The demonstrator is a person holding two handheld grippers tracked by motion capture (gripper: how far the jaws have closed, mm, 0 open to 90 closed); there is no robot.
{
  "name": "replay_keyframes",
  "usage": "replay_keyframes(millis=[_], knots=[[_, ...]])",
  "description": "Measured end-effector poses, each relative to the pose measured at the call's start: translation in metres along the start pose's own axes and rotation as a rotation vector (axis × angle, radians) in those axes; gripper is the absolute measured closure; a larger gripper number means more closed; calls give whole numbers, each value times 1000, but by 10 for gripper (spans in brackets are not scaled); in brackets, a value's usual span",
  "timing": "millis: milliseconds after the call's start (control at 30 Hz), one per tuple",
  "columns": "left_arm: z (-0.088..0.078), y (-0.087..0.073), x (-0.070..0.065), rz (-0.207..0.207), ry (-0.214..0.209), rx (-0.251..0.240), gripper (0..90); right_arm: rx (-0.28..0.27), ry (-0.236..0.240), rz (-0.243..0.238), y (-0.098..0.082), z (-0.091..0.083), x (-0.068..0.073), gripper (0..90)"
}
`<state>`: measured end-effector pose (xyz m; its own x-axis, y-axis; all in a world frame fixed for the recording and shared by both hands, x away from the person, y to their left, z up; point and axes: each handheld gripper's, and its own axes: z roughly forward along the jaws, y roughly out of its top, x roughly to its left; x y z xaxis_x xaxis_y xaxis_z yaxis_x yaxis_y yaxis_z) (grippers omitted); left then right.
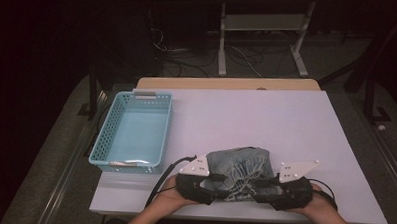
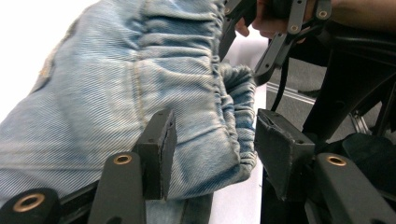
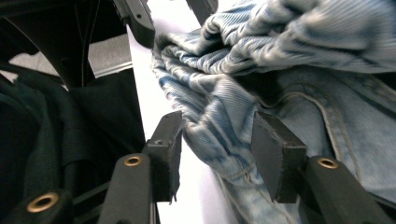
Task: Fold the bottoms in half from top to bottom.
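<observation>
Risk: the folded jeans (image 1: pixel 240 171) are sitting at the near table (image 1: pixel 286 125) edge, so the bundle could be springing open or sliding off. Left gripper (image 2: pixel 212 149) and right gripper (image 3: pixel 217 149) are both standing half-spread, waistband between the pads, not pinching.

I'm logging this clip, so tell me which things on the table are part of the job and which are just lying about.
In the job:
- folded denim garment, at the table's near edge
- left gripper, elastic waistband between its jaws
- right gripper, cloth between its jaws

Lying about:
- light blue basket, apart to the left
- white table
</observation>
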<state>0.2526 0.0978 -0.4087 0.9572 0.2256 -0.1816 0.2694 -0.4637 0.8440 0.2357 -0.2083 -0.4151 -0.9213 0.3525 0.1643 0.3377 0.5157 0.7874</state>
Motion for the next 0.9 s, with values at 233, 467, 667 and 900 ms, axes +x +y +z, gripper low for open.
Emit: replay_keyframes(millis=[233, 467, 667, 900], knots=[[-16, -3, 3, -14, 33, -19, 516, -32, -44, 81, -12, -23, -10, 532], [-19, 3, 17, -53, 87, -7, 656, -31, -118, 144, -9, -37, -29, 658], [-16, 14, 35, -94, 101, -1, 819, -52, -139, 147, 3, -42, -45, 830], [-8, 29, 55, -112, 132, -1, 897, -101, -147, 144, 22, -43, -65, 888]])
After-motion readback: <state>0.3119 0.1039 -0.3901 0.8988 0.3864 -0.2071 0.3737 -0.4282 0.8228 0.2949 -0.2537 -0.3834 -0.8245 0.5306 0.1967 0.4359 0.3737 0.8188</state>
